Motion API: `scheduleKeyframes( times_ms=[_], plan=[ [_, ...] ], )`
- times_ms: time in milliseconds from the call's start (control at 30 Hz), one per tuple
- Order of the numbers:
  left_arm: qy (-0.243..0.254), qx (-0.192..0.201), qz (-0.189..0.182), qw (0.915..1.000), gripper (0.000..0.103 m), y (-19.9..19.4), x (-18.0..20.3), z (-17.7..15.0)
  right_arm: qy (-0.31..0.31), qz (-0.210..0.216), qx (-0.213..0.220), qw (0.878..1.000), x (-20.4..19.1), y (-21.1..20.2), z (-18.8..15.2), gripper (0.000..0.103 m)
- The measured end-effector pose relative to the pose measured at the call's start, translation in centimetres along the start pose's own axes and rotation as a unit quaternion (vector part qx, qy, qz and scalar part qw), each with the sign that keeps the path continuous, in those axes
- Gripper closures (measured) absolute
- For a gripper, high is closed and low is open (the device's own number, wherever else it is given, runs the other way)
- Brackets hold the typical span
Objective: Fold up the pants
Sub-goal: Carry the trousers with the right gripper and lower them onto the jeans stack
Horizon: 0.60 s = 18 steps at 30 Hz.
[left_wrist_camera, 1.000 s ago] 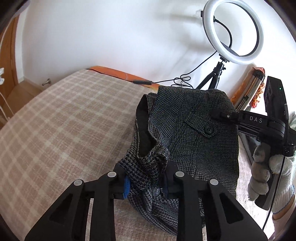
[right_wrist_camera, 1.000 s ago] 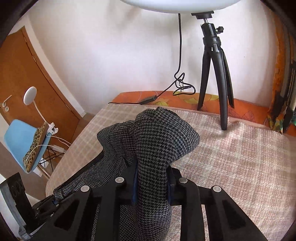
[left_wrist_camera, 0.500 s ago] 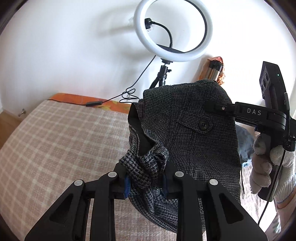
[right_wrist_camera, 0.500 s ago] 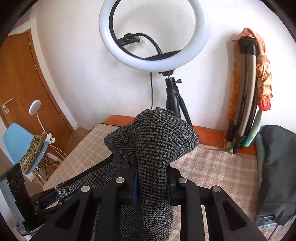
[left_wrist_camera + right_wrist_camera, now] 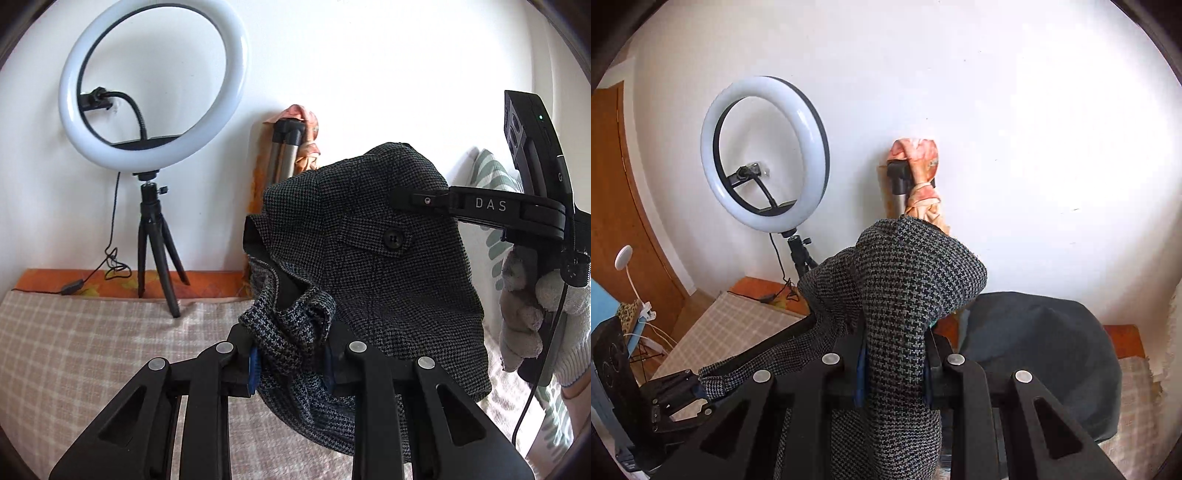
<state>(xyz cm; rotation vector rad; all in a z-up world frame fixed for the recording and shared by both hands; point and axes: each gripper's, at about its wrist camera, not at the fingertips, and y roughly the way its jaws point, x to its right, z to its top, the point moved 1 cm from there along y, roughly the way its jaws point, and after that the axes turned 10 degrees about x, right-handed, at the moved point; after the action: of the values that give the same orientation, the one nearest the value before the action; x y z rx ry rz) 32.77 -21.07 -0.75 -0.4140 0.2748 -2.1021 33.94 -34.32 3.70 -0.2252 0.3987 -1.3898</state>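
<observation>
Left gripper (image 5: 291, 363): closed on a bunched fold of the pants (image 5: 373, 266), houndstooth cloth filling the gap between the blue-padded fingers. Right gripper (image 5: 895, 369): likewise clamped on a thick gather of the same garment, which mushrooms above the jaws.

Location of the pants: held in the air between the two grippers, above the checked bedcover (image 5: 81, 332), apparently not resting on it. In the left wrist view the buttoned pocket flap (image 5: 380, 238) faces the camera, so the waist section is uppermost and spread between the two holds. Assessment: both grips sit at the waist end so that the legs hang under their own weight and straighten before laying down. The long axis therefore runs roughly vertical, waist up, hems down; the lower ends are out of view.

Beyond, at the far edge of the bed: a lit ring light (image 5: 155, 92) on a small tripod (image 5: 157, 251), against the white wall. To its right, a folded stand wrapped in orange cloth (image 5: 919, 177). A dark garment (image 5: 1041, 354) lies on the bed at right.
</observation>
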Motion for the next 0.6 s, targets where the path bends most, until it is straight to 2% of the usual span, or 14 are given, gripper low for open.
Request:
scheduleKeyframes(
  times_ms=[300,600],
  plan=[
    [0.001,-0.002,-0.022,0.9998,0.08,7.3,6.0,1.0,-0.009,-0.043,0.003,0.999,8.4,1.5,3.1,0.082],
    [-0.006,-0.021,-0.017,0.9996,0.08,13.6,10.1,-2.2,-0.041,-0.073,-0.033,0.996,14.9,6.0,2.3,0.082]
  ],
)
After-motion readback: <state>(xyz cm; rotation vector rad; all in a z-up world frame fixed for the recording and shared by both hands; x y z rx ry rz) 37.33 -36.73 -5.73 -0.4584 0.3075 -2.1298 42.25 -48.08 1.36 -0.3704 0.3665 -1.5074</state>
